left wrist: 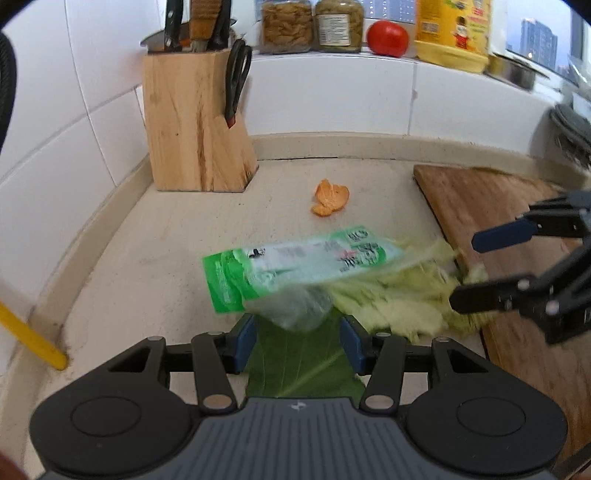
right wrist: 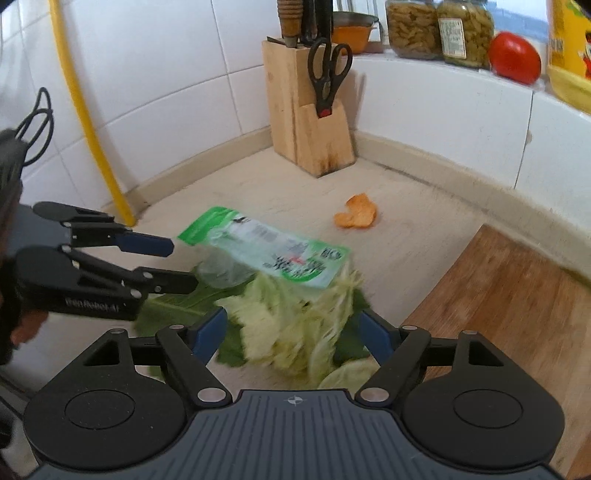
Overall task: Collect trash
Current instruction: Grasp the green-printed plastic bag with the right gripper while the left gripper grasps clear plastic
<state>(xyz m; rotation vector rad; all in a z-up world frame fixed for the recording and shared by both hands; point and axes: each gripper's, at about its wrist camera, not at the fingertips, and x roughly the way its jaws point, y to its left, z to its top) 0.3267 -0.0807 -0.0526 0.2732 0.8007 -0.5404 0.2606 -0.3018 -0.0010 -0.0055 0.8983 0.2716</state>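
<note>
Right wrist: both grippers [right wrist: 291, 332] [left wrist: 297, 343] wide open around leaves [right wrist: 295, 332]; scoop low, trapping wrapper [right wrist: 266, 251].

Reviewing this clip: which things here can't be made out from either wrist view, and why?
- Green wrapper print: motion-blurred in both views.
- Dark leaf: near end hidden under the left gripper body.
- Cabbage scraps: blurred; contact with the right gripper jaws unclear.
- Jar labels: too small.

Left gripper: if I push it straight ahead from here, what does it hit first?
Probably the clear plastic end of the green wrapper, lying just past the left gripper over the dark green leaf between its open fingers. Depth is uncertain.
</note>
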